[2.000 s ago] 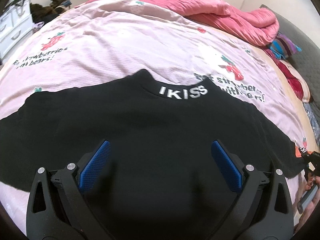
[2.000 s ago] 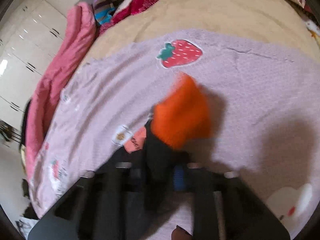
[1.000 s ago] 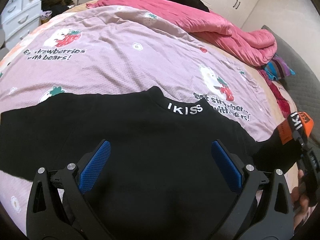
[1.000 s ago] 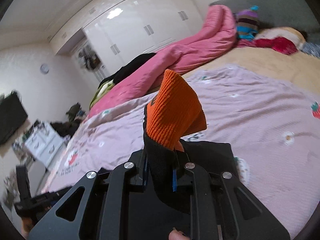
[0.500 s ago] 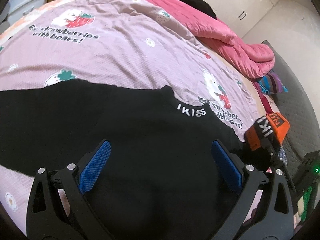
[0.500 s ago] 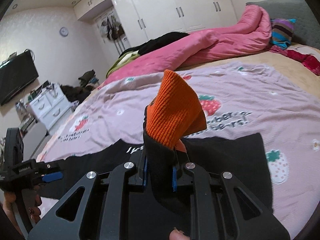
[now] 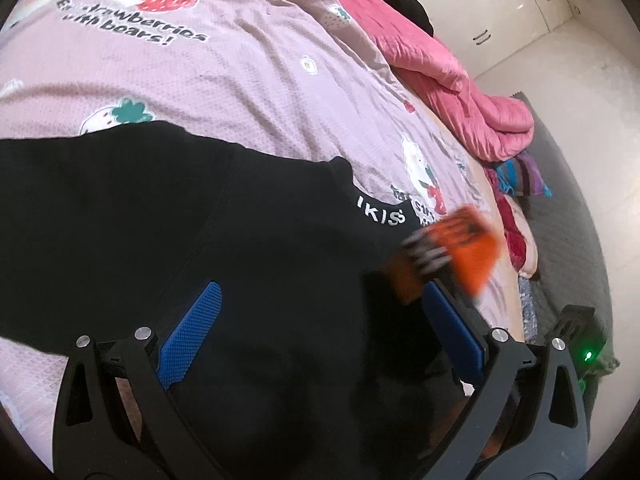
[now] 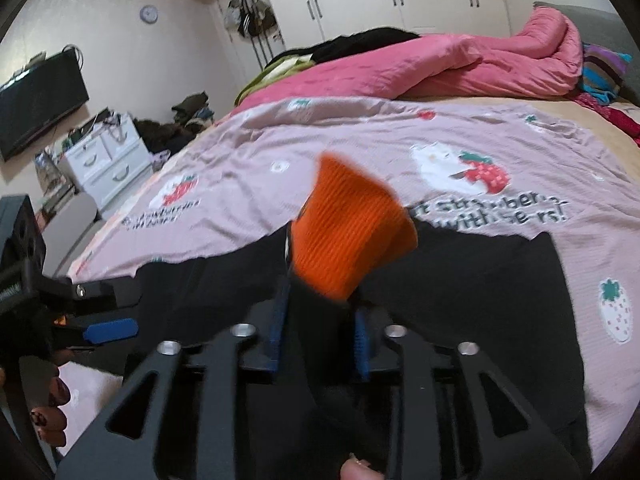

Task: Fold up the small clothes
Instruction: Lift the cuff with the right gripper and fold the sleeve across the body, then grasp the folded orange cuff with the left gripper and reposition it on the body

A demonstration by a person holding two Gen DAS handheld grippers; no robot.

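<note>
A black sweater (image 7: 160, 220) with "IKISS" on its collar lies flat on the pink strawberry bedspread (image 7: 220, 80). My left gripper (image 7: 322, 292) hovers open over the sweater's body with nothing between its blue pads. In the right wrist view my right gripper (image 8: 320, 308) has the black sleeve with its orange cuff (image 8: 348, 232) between its jaws. Those jaws are opening and the pads stand slightly off the sleeve. The cuff is blurred and sticks up over the sweater's body (image 8: 480, 280). The same orange cuff (image 7: 468, 252) appears just beyond my left gripper's right finger.
A pink quilt (image 8: 440, 64) and striped pillows (image 8: 600, 68) lie along the far side of the bed. A white drawer unit (image 8: 104, 164) and a wall TV (image 8: 36, 100) stand left of the bed. A hand (image 8: 48, 412) grips the left tool at the lower left.
The right gripper has carried the orange-cuffed sleeve inward over the sweater's body, and its jaws have parted. The left gripper has drifted over the sweater and rolled, still open.
</note>
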